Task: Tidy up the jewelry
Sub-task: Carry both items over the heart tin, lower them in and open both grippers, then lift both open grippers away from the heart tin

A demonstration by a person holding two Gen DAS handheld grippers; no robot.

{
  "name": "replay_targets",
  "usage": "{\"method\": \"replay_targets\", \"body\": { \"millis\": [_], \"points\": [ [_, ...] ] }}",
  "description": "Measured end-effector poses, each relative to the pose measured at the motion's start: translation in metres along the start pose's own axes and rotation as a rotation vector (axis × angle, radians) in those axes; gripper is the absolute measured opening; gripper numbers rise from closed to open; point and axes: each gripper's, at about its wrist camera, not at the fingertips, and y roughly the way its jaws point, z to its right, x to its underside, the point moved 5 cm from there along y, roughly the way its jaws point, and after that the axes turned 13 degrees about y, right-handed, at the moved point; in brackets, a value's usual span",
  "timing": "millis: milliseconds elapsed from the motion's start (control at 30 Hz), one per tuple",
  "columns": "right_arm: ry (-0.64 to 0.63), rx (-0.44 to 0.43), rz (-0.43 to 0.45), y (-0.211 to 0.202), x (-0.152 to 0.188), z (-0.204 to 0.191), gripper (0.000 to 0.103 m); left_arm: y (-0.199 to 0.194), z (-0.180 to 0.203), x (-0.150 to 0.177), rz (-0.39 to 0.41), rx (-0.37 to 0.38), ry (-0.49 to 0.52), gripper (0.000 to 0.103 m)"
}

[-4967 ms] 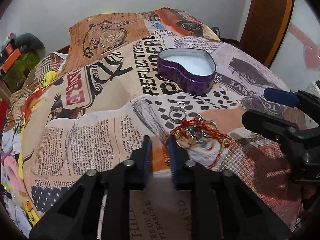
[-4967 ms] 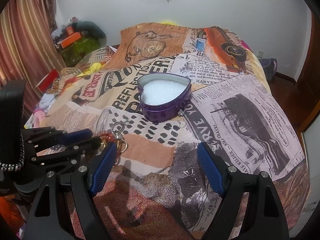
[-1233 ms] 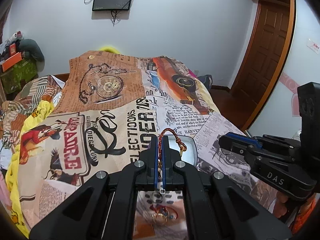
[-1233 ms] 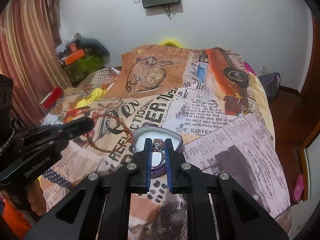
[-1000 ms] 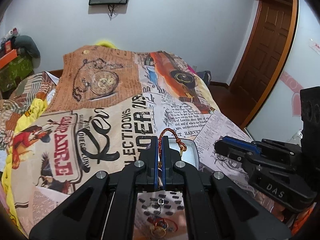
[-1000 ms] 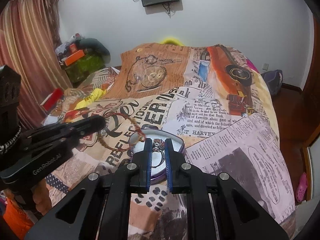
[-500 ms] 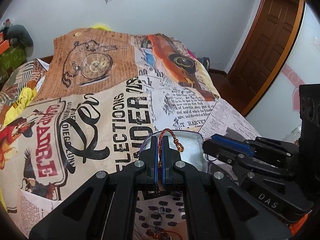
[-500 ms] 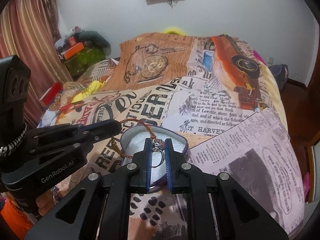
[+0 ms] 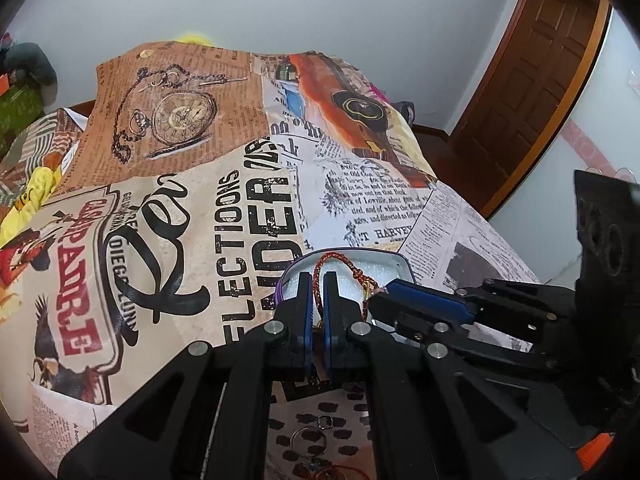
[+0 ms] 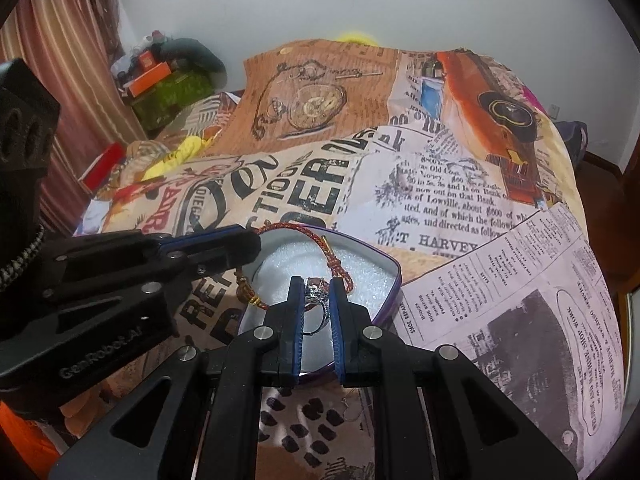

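Note:
A purple heart-shaped tin (image 10: 394, 280) with white foam lining (image 9: 378, 270) lies on the printed bedspread. My left gripper (image 9: 318, 278) is shut on a red and gold braided bracelet (image 9: 336, 258), whose loop hangs over the tin. In the right wrist view that bracelet (image 10: 316, 242) arcs from the left gripper (image 10: 248, 246) across the foam. My right gripper (image 10: 317, 282) is shut on a silver ring with a stone (image 10: 316, 294), just above the tin's foam. Both grippers point down into the tin, side by side.
Loose rings (image 9: 308, 438) and a small link (image 9: 325, 423) lie on the bedspread (image 9: 160, 200) in front of the tin, with more red cord jewelry (image 9: 328, 472) at the bottom edge. A wooden door (image 9: 536, 52) stands right; boxes and clutter (image 10: 160, 76) sit left of the bed.
Both grippers have come down and forward toward the tin, each still holding its piece. The bracelet loop and the ring now hang right over the foam.

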Motion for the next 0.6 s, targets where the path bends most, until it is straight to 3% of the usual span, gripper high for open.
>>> {"method": "replay_targets", "body": {
  "millis": [433, 600],
  "points": [
    [-0.032, 0.0, -0.013, -0.006, 0.001, -0.005, 0.012, -0.019, 0.0, 0.001, 0.005, -0.056, 0.039, 0.005],
    [-0.037, 0.009, 0.013, -0.019, 0.0, -0.008, 0.02, -0.035, -0.004, -0.003, 0.026, -0.082, 0.037, 0.007]
  ]
}}
